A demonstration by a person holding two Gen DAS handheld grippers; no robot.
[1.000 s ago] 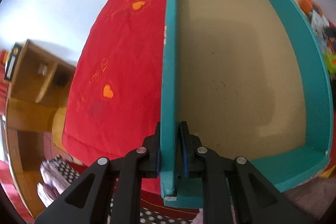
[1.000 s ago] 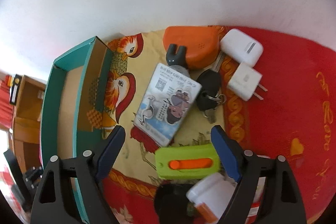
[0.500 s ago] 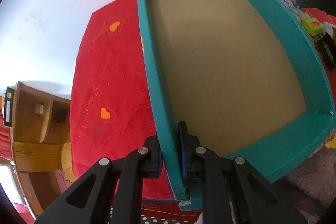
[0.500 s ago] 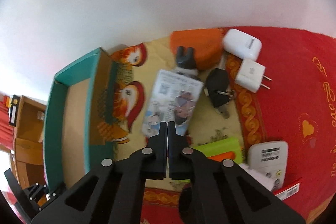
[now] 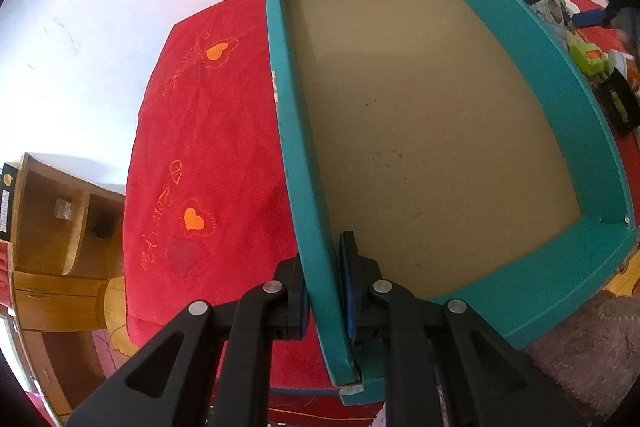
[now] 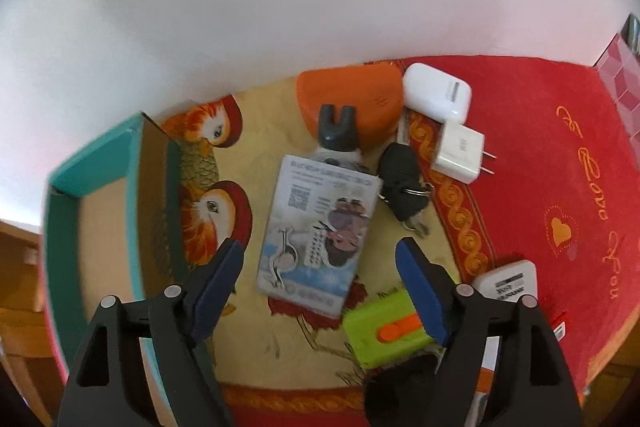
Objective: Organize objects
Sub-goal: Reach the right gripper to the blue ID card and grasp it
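From the left wrist view, the left gripper [image 5: 323,291] pinches the near side wall of the teal cardboard tray [image 5: 296,163], one finger outside and one inside; the tray's bare tan floor is matte and holds nothing, its walls thin and straight-edged; it rests on a red plush cloth with orange hearts [image 5: 200,155]; the right gripper shows beyond the tray's far wall at upper right, over the clutter.

From the right wrist view, the right gripper [image 6: 320,287] points steeply down, its blue-padded jaws opening wide with nothing pressed between them; the glossy flat printed packet [image 6: 316,231] lies directly ahead of the fingers, its long axis running away from the camera and roughly along them, so this hand is the nearer one; the tray stands to the left, its wall just beside the left finger; around the packet lie a smooth orange plastic case [image 6: 352,95], a black key fob on a ring [image 6: 400,179], a white wall plug [image 6: 460,151], a rounded white case [image 6: 436,93] and a lime-green block with an orange slider [image 6: 384,331].
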